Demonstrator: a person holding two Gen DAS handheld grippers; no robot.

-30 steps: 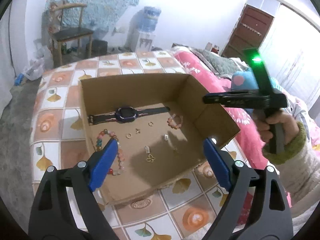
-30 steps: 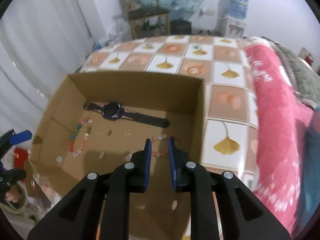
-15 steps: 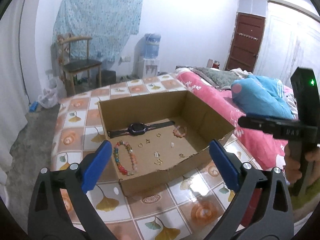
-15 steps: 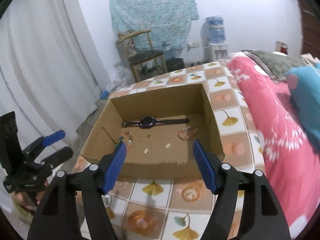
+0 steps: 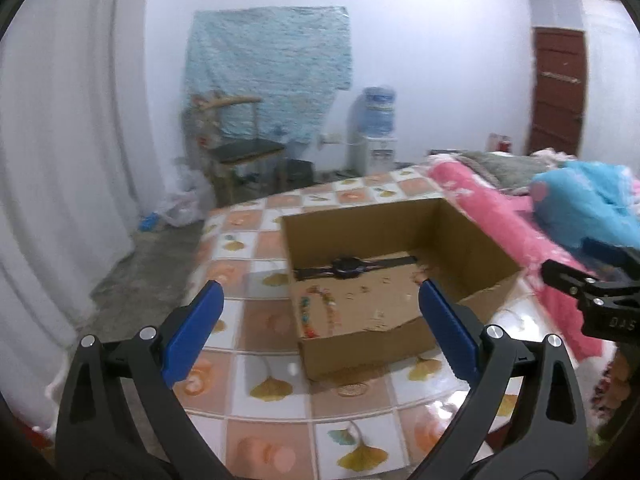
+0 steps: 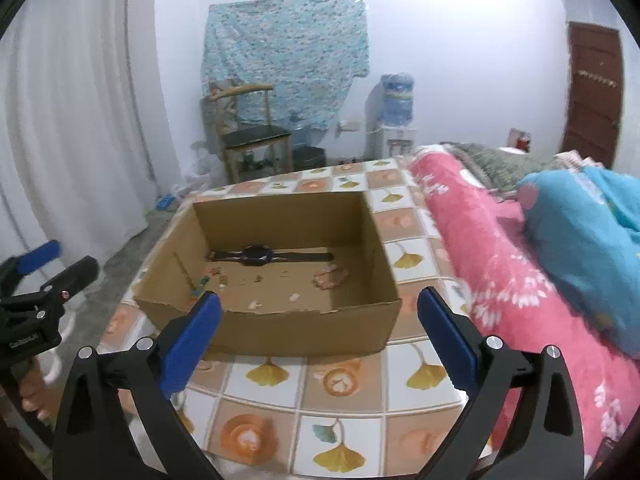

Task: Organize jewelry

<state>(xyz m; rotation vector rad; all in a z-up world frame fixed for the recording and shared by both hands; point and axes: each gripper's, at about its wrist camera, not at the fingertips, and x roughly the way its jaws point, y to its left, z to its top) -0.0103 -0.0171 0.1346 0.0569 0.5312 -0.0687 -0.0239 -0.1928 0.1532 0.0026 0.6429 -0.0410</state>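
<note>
The left claw [image 5: 320, 326] hung over the tiled surface [image 5: 276, 424] with its blue pads spread wide and nothing between them. The right claw [image 6: 318, 330] was opening, its jaws already far apart and also holding nothing. Both pointed down toward a cardboard box [image 6: 304, 328] that stood on the surface, and neither touched it.

The jewelry lay loose on the floor of the box. A dark watch [image 6: 260, 256] was stretched out flat along the back wall, strap ends pointing to either side. A string of coloured beads [image 5: 316, 312] lay near the left wall, running from the watch strap toward the front edge. A smaller pinkish bead bracelet [image 6: 330, 278] sat toward the right wall, apart from the watch. Several tiny pieces were scattered across the middle of the floor between the two bead strings; they were too small and blurred to name.

In the left wrist view the right claw showed at the right edge, beside the box. In the right wrist view the left claw [image 6: 48, 264] showed at the left edge, off the corner of the surface. A pink blanket [image 6: 504, 280] lay against the right side of the surface, with a blue cushion [image 6: 580, 216] on top of it.
</note>
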